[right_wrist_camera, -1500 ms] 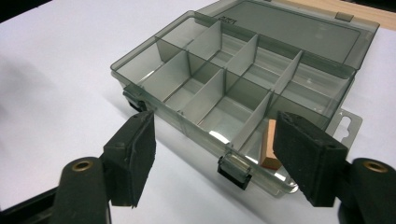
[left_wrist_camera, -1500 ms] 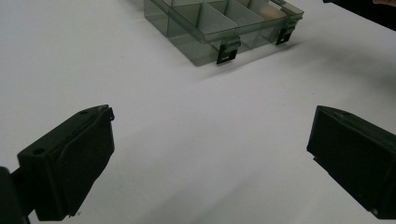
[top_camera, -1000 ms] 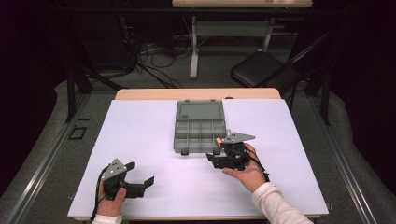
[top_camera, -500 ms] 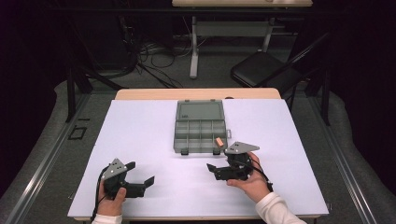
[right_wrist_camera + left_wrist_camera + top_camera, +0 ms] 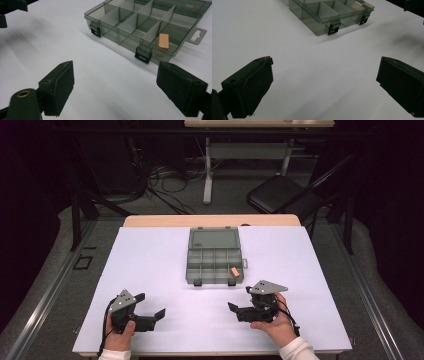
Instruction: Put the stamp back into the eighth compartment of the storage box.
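A smoky clear organizer box (image 5: 215, 265) lies at the table's middle with its lid folded back, and an orange block (image 5: 233, 271) rests in its front right compartment. My right gripper (image 5: 240, 299) sits below the box's right corner, apart from it. Its jaws have just been opening and stand open with nothing between them. In the right gripper view the block (image 5: 163, 40) leans inside the box (image 5: 140, 25), beyond the gripper (image 5: 115, 72). My left gripper (image 5: 150, 305) rests open at the near left. In the left gripper view the box (image 5: 329, 15) is far ahead of the gripper (image 5: 324, 72).
A white sheet (image 5: 150, 255) covers the table. Two black latches (image 5: 143, 54) stick out of the box's front wall. Behind the table stand a black chair (image 5: 280, 195) and loose cables (image 5: 160, 185) on the floor.
My right gripper has drawn back from the box's front right corner toward the near edge, leaving the orange block in the compartment. The left gripper has stayed put.
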Tool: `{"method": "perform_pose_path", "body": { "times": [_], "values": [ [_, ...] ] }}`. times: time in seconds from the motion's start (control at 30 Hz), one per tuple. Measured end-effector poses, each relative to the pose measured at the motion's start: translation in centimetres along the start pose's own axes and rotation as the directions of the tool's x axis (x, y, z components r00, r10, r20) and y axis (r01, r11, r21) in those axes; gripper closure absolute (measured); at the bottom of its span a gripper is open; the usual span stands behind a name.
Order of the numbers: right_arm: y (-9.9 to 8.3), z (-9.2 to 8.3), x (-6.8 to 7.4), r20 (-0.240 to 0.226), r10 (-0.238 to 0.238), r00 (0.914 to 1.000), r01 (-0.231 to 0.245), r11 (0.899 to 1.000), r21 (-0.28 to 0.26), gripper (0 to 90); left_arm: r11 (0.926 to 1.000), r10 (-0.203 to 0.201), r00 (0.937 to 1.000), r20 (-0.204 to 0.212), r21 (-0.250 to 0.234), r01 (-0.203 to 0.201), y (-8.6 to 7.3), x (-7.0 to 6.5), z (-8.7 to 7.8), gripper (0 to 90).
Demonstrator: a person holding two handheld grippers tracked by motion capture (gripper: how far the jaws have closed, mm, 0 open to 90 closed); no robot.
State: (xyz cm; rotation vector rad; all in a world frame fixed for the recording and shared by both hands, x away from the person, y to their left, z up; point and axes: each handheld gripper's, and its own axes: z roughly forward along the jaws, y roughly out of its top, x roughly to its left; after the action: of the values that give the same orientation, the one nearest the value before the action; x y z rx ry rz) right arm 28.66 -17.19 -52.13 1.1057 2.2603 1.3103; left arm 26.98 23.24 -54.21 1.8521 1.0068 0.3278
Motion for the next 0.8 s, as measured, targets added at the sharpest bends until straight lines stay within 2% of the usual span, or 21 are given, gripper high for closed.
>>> {"method": "perform_pose_path", "body": {
  "times": [0.2,0.37,0.43,0.8],
  "values": [
    [-0.8,-0.9,-0.4,0.005,0.022,0.9997,-0.022,1.000,0.007,14.7,1.0000,0.002,1.0000,0.002,0.002,-0.002,-0.1,-0.1,-0.2,0.5],
    [-1.1,-1.6,-0.7,0.020,0.041,0.9989,-0.041,0.999,-0.008,14.6,1.0000,0.003,1.0000,0.002,0.004,-0.003,0.0,-0.1,-0.2,0.5],
    [-1.2,-2.0,-0.9,0.021,0.030,0.9993,-0.030,0.999,-0.013,14.4,1.0000,0.003,1.0000,0.002,0.005,-0.003,0.0,-0.2,-0.2,0.5],
    [-2.3,-3.7,-1.4,0.041,0.036,0.9985,-0.035,0.999,-0.033,14.2,1.0000,0.002,1.0000,0.008,0.002,-0.002,0.0,-0.2,-0.2,0.5]
  ]
}}
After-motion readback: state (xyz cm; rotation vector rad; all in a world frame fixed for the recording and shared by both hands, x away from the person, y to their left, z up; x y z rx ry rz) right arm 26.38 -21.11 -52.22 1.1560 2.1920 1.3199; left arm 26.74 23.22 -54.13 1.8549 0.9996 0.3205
